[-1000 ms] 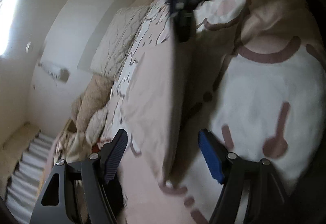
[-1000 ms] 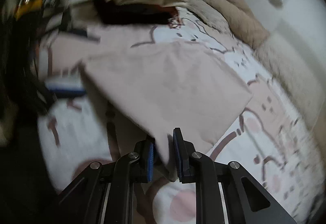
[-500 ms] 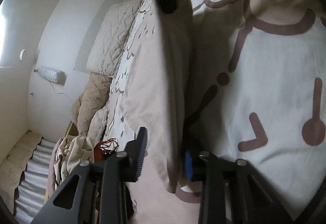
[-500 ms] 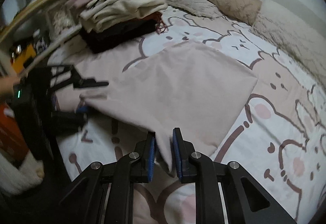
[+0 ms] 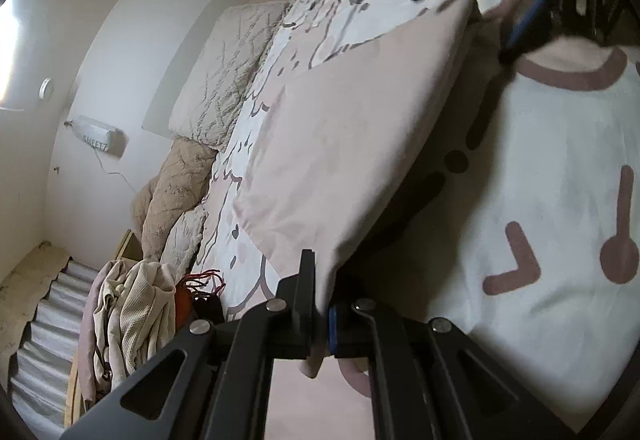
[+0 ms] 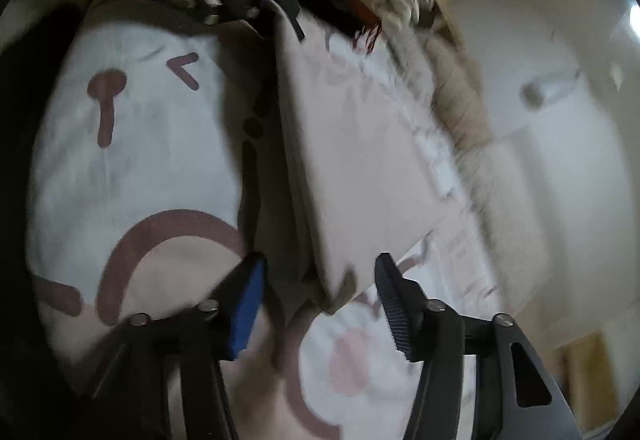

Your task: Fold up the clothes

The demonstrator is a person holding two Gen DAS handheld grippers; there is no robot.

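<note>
On the bed [image 5: 560, 168], my left tool [image 5: 320, 304] has just clamped the folded pink garment [image 5: 352, 144] at its corner; my right tool [image 6: 320, 304] is opening, releasing the opposite corner mid-fold.

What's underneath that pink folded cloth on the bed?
The pink folded cloth is lifted along one edge over the bear-print bed cover, whose shadowed dotted markings show beneath. Whatever lies under its far, resting part is covered.
</note>
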